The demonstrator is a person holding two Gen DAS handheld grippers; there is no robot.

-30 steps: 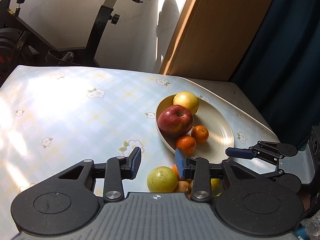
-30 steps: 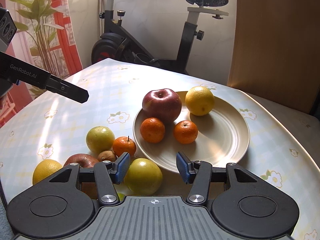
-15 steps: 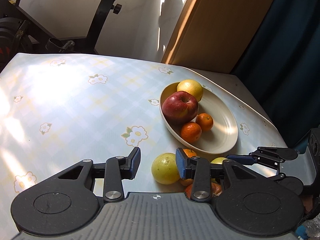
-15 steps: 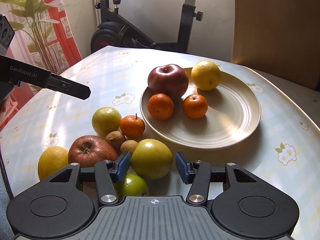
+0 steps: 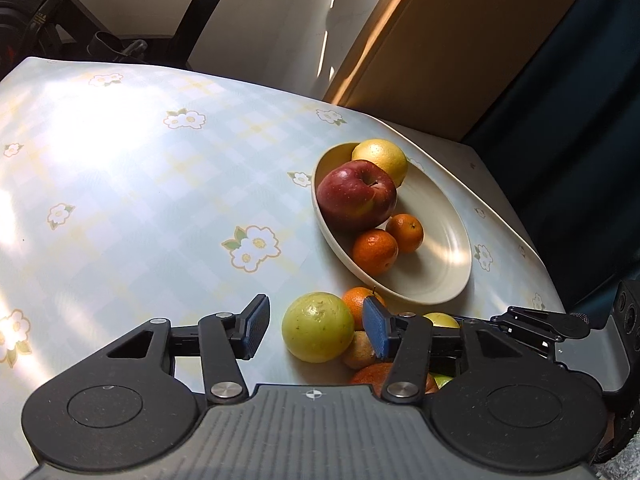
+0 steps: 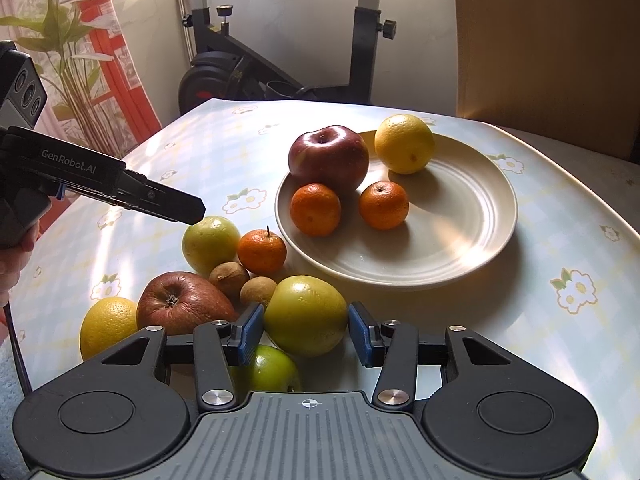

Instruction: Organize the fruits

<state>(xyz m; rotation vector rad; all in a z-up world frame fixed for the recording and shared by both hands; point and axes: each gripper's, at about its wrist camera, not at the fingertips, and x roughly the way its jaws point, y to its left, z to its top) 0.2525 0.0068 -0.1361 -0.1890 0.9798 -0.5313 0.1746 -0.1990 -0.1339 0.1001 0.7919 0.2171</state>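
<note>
A cream plate [image 6: 460, 240] [image 5: 440, 240] holds a red apple [image 6: 328, 156], a yellow citrus [image 6: 404, 142] and two mandarins [image 6: 316, 210]. Loose fruit lies beside it on the table. My right gripper [image 6: 306, 330] is open, its blue pads on either side of a big green fruit [image 6: 306, 314]. My left gripper [image 5: 316, 326] is open, with a yellow-green fruit [image 5: 318, 326] [image 6: 210, 244] between its fingers. It also shows in the right wrist view, where its fingers [image 6: 176, 202] reach in over that fruit.
Beside the plate lie a mandarin [image 6: 262, 252], two small brown fruits [image 6: 230, 278], a wrinkled red apple [image 6: 180, 302], a yellow citrus [image 6: 106, 326] and a green apple [image 6: 268, 368]. An exercise bike [image 6: 280, 68] stands beyond the flowered tablecloth [image 5: 120, 184].
Both grippers have come forward onto the loose fruit pile. The yellow-green fruit now lies between the left fingers and the big green fruit between the right pads.
</note>
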